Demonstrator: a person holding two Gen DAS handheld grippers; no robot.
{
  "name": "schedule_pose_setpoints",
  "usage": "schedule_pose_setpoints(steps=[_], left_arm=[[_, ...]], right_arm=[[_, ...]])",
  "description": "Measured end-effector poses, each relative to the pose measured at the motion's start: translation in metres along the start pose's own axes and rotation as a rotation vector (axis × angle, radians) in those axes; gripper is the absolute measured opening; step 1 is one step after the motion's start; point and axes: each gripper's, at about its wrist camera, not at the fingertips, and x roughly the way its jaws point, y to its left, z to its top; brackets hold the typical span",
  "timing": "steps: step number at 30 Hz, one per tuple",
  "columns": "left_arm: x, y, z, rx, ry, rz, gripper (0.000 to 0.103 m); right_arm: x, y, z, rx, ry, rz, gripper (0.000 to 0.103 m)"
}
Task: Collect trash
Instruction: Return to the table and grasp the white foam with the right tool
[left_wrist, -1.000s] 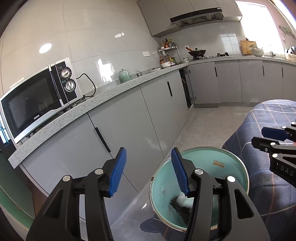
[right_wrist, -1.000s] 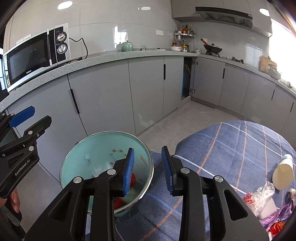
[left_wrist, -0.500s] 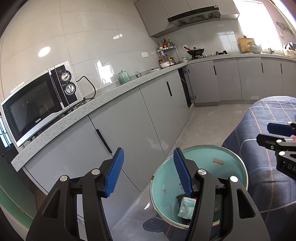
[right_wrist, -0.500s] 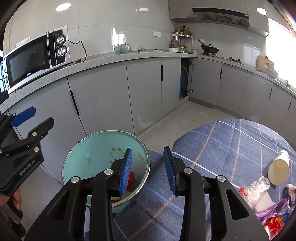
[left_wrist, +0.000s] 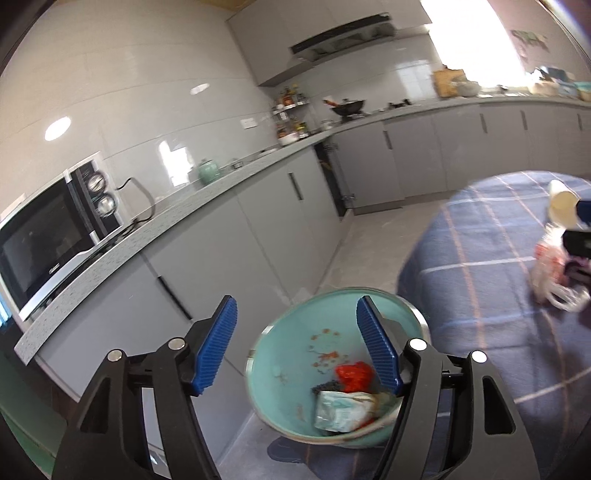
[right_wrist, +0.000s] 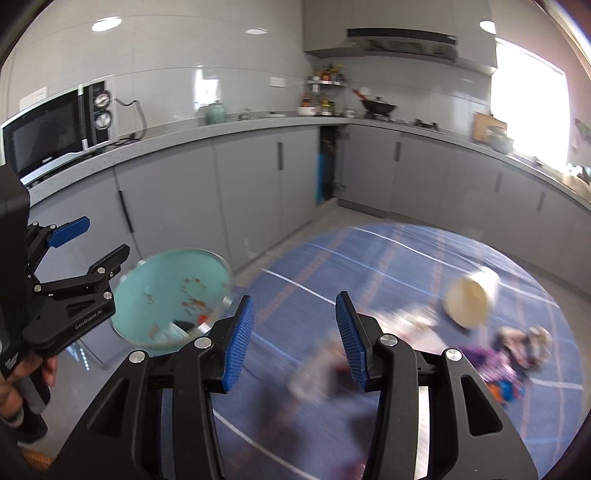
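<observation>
- Round teal bin (left_wrist: 295, 354), smooth with a metal rim, stands on the floor just beside the table's edge.
- Inside it lie a red wrapper (left_wrist: 352, 374) and a crumpled silvery packet (left_wrist: 341, 408).
- Left gripper (left_wrist: 295, 343) and right gripper (right_wrist: 293, 339) both gape wide with ribbed blue pads, holding nothing.
- On the plaid blue tablecloth (right_wrist: 369, 258): a cream cup (right_wrist: 469, 299) on its side, and blurred wrappers (right_wrist: 517, 347) too smeared to identify.
</observation>
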Motion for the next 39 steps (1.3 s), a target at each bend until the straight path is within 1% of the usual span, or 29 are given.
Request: schedule_pose_setpoints(steps=[6, 8, 11, 14, 17, 22, 23, 25, 26, 27, 28, 30, 32, 36, 39], left_arm=[[-0.016, -0.046, -0.002, 0.073, -0.026, -0.090, 0.069], [-0.020, -0.057, 0.000, 0.085, -0.034, -0.108, 0.072], [-0.024, -0.072, 0.002, 0.099, -0.041, -0.137, 0.073], [-0.028, -0.085, 0.005, 0.100, -0.042, -0.164, 0.073], [-0.031, -0.095, 0.004, 0.110, -0.038, -0.185, 0.073], [-0.034, -0.103, 0.004, 0.122, -0.039, -0.200, 0.074], [-0.034, -0.103, 0.005, 0.121, -0.038, -0.202, 0.074], [-0.034, -0.103, 0.005, 0.117, -0.036, -0.205, 0.074], [-0.034, -0.104, 0.005, 0.115, -0.036, -0.208, 0.074], [-0.034, -0.104, 0.006, 0.115, -0.035, -0.212, 0.074], [-0.035, -0.106, 0.005, 0.116, -0.037, -0.215, 0.074], [-0.037, -0.108, 0.007, 0.117, -0.039, -0.220, 0.074], [-0.039, -0.110, 0.009, 0.116, -0.043, -0.224, 0.074], [-0.043, -0.116, 0.015, 0.120, -0.055, -0.235, 0.074], [-0.046, -0.123, 0.020, 0.128, -0.071, -0.250, 0.074]], right_arm=[[-0.034, -0.048, -0.041, 0.061, 0.031, -0.093, 0.054], [-0.042, -0.058, -0.052, 0.078, 0.040, -0.119, 0.056], [-0.051, -0.073, -0.069, 0.095, 0.061, -0.140, 0.059], [-0.054, -0.080, -0.082, 0.103, 0.076, -0.149, 0.060], [-0.050, -0.084, -0.087, 0.118, 0.088, -0.139, 0.060], [-0.040, -0.078, -0.094, 0.106, 0.119, -0.091, 0.059], [-0.039, -0.078, -0.095, 0.110, 0.123, -0.086, 0.057], [-0.037, -0.077, -0.097, 0.111, 0.128, -0.082, 0.049], [-0.036, -0.077, -0.097, 0.108, 0.134, -0.080, 0.038], [-0.035, -0.077, -0.097, 0.108, 0.138, -0.075, 0.023], [-0.036, -0.078, -0.097, 0.112, 0.142, -0.064, 0.017], [-0.038, -0.079, -0.097, 0.118, 0.137, -0.055, 0.013], [-0.043, -0.078, -0.095, 0.115, 0.126, -0.049, 0.011], [-0.053, -0.077, -0.092, 0.107, 0.097, -0.051, 0.010], [-0.065, -0.081, -0.088, 0.114, 0.068, -0.074, 0.010]])
